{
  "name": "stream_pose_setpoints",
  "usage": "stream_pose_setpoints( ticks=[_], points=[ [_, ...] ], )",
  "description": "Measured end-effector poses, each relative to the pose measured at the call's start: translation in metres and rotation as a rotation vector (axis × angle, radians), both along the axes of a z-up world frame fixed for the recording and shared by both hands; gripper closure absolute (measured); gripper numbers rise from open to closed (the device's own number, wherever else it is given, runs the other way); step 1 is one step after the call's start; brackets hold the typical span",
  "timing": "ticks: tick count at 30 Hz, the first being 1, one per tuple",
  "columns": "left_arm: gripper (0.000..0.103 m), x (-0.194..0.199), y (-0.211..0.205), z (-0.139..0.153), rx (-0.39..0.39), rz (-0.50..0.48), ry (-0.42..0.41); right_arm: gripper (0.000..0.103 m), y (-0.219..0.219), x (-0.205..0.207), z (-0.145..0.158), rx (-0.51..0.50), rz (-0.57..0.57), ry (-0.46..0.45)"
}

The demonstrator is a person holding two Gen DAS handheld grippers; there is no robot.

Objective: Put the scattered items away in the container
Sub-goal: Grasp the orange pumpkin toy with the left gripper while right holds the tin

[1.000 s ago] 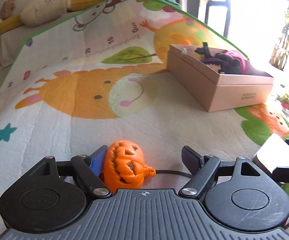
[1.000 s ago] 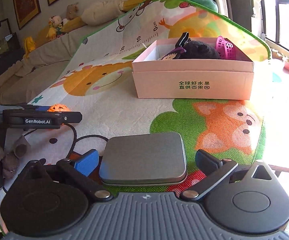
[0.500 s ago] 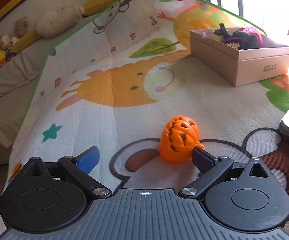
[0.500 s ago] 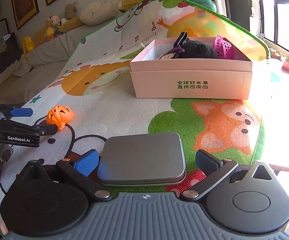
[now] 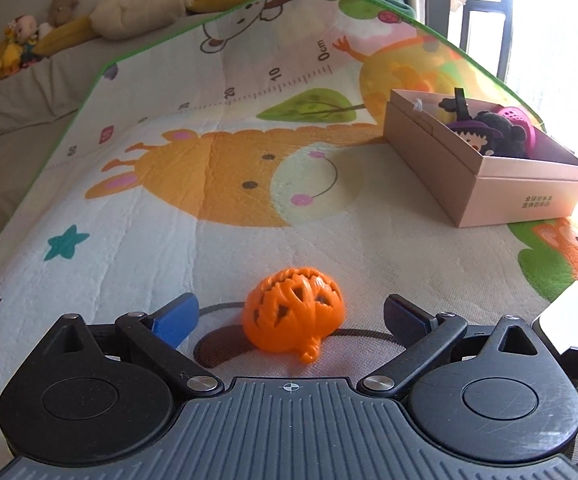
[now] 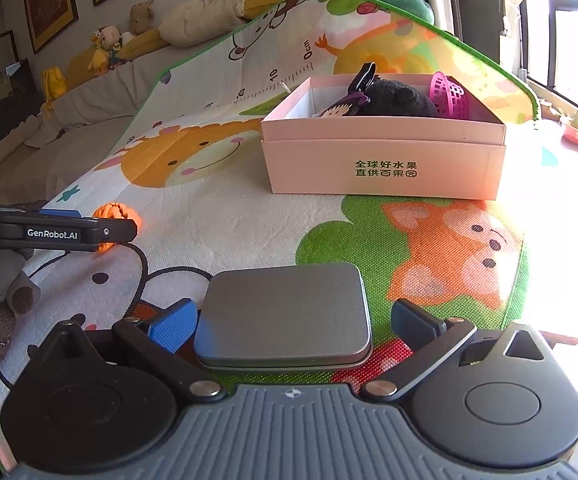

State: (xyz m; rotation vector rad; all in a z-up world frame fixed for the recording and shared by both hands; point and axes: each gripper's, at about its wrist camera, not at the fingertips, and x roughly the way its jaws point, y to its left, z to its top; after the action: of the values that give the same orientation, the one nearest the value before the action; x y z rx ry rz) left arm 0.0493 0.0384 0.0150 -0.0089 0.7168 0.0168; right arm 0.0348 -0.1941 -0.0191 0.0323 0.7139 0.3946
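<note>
While the left gripper (image 5: 291, 312) stands wide, jaws just opened, the pumpkin (image 5: 294, 310) lies loose on the mat (image 5: 225, 240) between its fingers; centre it, then close gently; from the right, the right gripper (image 6: 291, 320) gapes around the tin (image 6: 285, 312), gripping nothing, the box (image 6: 385, 160) well beyond.

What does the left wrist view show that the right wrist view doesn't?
Only the left wrist view: the left gripper open, jaws just widened, either side of the pumpkin without touching. Only the right wrist view: the whole tin between the right gripper's open jaws. Both: the pumpkin, the box with toys, the mat.
</note>
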Motion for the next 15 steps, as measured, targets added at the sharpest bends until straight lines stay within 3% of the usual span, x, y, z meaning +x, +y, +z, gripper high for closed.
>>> stream_pose_setpoints(
  ticks=[3,4,5,9,15],
  points=[
    [0.006,0.003,0.003,-0.003,-0.037,0.011,-0.006,0.0,0.0,0.0,0.0,0.001,0.0,0.001],
    [0.01,0.003,0.003,-0.003,-0.038,0.008,-0.008,0.0,0.001,0.0,0.0,-0.001,0.0,0.001],
    [0.027,0.003,0.002,-0.004,-0.032,0.005,-0.011,0.0,0.001,0.0,0.0,-0.004,-0.001,0.0],
    [0.04,-0.001,-0.001,-0.002,-0.013,-0.016,-0.014,0.0,0.007,0.0,0.001,-0.045,-0.001,0.001],
    [0.042,-0.026,-0.012,0.006,-0.012,-0.098,-0.029,0.0,0.019,-0.003,0.004,-0.155,0.055,-0.052]
  ],
)
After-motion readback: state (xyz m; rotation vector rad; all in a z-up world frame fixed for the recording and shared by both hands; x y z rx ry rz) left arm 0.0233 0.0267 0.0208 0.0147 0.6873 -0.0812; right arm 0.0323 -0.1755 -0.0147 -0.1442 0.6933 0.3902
